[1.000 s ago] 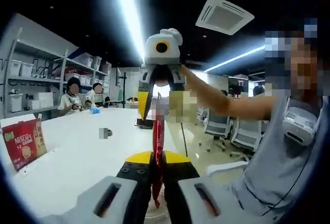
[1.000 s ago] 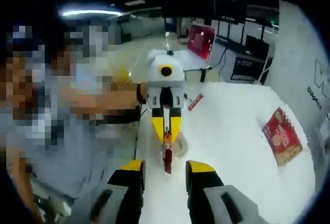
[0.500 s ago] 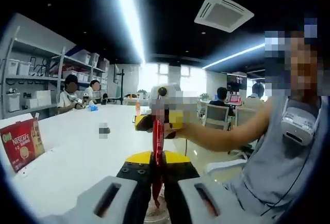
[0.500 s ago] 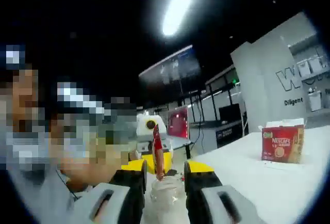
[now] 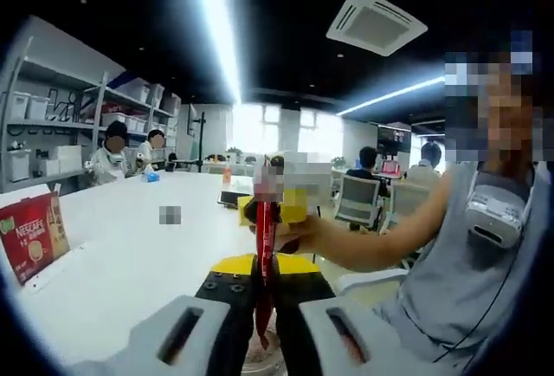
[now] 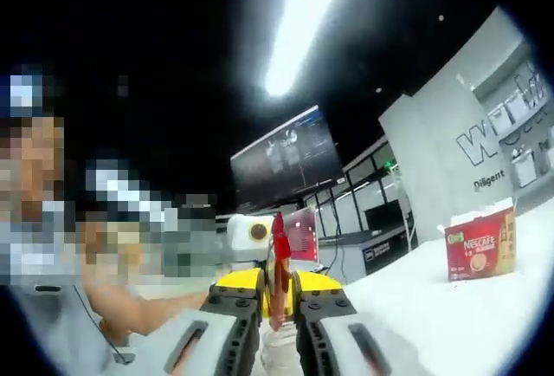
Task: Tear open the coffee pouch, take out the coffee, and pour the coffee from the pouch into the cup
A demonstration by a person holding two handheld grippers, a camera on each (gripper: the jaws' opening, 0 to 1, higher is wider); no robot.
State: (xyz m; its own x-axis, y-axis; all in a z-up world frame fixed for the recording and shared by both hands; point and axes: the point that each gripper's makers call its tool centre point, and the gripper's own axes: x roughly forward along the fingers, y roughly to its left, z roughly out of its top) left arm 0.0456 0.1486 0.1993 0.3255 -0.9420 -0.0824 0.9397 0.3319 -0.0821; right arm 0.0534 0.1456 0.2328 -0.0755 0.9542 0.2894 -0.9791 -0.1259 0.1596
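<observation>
A slim red coffee pouch [image 5: 265,255] stands upright, its lower part pinched in my left gripper [image 5: 264,265], which is shut on it. Beyond it, my right gripper [image 5: 293,206], held in a person's hand, meets the pouch's top end. In the right gripper view, the same pouch [image 6: 279,259] rises between the yellow-tipped jaws of my right gripper [image 6: 279,279], which are shut on it, with the left gripper [image 6: 249,233] just behind. A clear cup [image 5: 260,360] sits below the pouch and close under the jaws [image 6: 275,354]; its contents are hidden.
A red Nescafe box [image 5: 30,237] [image 6: 480,244] stands on the white table [image 5: 130,263]. The person holding the grippers is close at the table's edge [image 5: 467,255]. Office chairs [image 5: 359,203] and seated people [image 5: 108,159] are farther back.
My right gripper came down from above to the level of the pouch's top, and its jaws narrowed onto the pouch. My left gripper kept its hold on the pouch over the cup.
</observation>
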